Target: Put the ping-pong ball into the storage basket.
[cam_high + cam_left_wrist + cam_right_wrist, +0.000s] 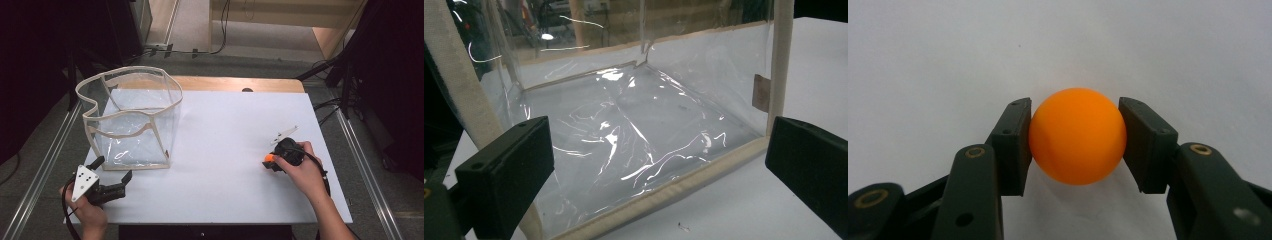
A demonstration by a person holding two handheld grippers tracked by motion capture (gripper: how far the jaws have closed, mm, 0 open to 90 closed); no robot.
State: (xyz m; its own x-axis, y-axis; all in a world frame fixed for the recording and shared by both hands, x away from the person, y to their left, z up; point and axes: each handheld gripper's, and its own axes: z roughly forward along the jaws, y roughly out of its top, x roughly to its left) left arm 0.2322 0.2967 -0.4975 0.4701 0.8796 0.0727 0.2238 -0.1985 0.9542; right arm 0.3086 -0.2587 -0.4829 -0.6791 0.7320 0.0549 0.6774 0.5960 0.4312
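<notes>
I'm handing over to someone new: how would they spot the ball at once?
Start at the white table, then go to its right side, where the person's right gripper sits. The orange ball is clamped between its two black jaws, the sole brightly coloured thing there.

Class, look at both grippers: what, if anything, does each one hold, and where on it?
The right gripper clamps an orange ball across its middle, one jaw on each side. The left gripper is open before the clear bag, holding nothing.
</notes>
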